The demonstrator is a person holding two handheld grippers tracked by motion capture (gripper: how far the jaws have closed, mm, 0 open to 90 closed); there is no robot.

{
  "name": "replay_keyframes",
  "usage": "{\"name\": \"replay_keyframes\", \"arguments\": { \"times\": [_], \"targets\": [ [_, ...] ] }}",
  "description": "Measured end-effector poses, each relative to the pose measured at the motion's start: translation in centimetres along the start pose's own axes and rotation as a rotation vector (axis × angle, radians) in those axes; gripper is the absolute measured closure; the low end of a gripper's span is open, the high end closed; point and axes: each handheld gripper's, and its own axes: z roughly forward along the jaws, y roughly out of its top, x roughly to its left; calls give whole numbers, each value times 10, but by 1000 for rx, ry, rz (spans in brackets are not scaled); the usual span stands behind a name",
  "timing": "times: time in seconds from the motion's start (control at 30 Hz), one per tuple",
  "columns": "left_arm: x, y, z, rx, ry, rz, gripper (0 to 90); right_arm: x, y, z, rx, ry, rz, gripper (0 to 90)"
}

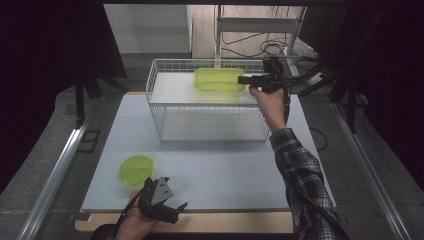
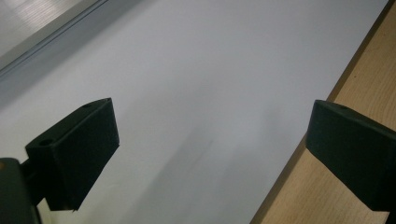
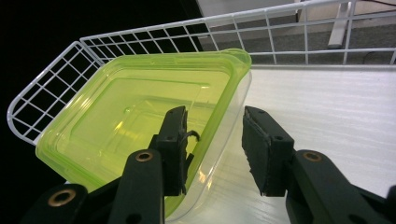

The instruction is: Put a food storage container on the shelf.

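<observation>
Lower corner of green container (image 3: 140,121) hidden behind right gripper (image 3: 212,140); left gripper (image 2: 210,149) cut off at both sides; round green lid (image 1: 136,169) partly covered.

Lab: black curtains (image 1: 50,50); floor cables (image 1: 260,47).

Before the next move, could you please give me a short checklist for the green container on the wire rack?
1. Translucent green plastic container resting on white wire rack top shelf: ok.
2. Right hand-held gripper straddles its wall, outer pad clear: ok.
3. Inner pad touching the wall: cannot tell.
4. Left hand-held gripper open, nothing between: ok.
5. Round green plastic lid flat on the table: ok.
</observation>
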Motion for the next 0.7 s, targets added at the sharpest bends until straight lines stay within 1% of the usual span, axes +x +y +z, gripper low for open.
{"name": "replay_keyframes", "arguments": {
  "times": [0.07,0.1,0.13,0.17,0.2,0.23,0.27,0.3,0.37,0.43,0.5,0.53,0.57,0.6,0.67,0.7],
  "targets": [
    [0,0,0,0,0,2,27,2,0,0,-1,-12,-19,585],
    [0,0,0,0,0,2,27,2,0,0,-1,-12,-19,585],
    [0,0,0,-1,0,1,27,2,0,-1,-2,-12,-23,573],
    [0,0,0,-2,0,0,27,4,-1,-2,-8,-10,-38,537],
    [0,0,0,-2,0,-1,27,4,-1,-2,-8,-10,-38,537],
    [0,0,0,-3,0,-2,27,5,-1,-4,-13,0,-50,496],
    [0,0,0,-3,0,-2,28,5,-1,-4,-13,0,-50,496],
    [0,0,-1,-5,0,-6,28,5,-1,-5,-17,2,-57,478],
    [1,0,-1,-10,0,-11,29,7,-3,-6,-16,5,-79,438],
    [2,0,-1,-10,0,-11,40,9,-6,-10,-13,21,-107,394],
    [1,0,-1,-10,-1,-12,40,10,-7,-11,-13,25,-114,381],
    [1,0,-1,-10,1,-12,41,11,-10,-14,-14,24,-140,351],
    [2,0,-1,-11,0,-13,41,11,-10,-14,-14,24,-140,351],
    [2,0,-1,-13,1,-12,41,12,-12,-17,-16,26,-157,333],
    [3,0,-1,-21,5,-18,41,12,-13,-19,-15,30,-163,326],
    [4,0,-2,-27,3,-22,41,13,-16,-22,-19,34,-175,306]
  ]
}}
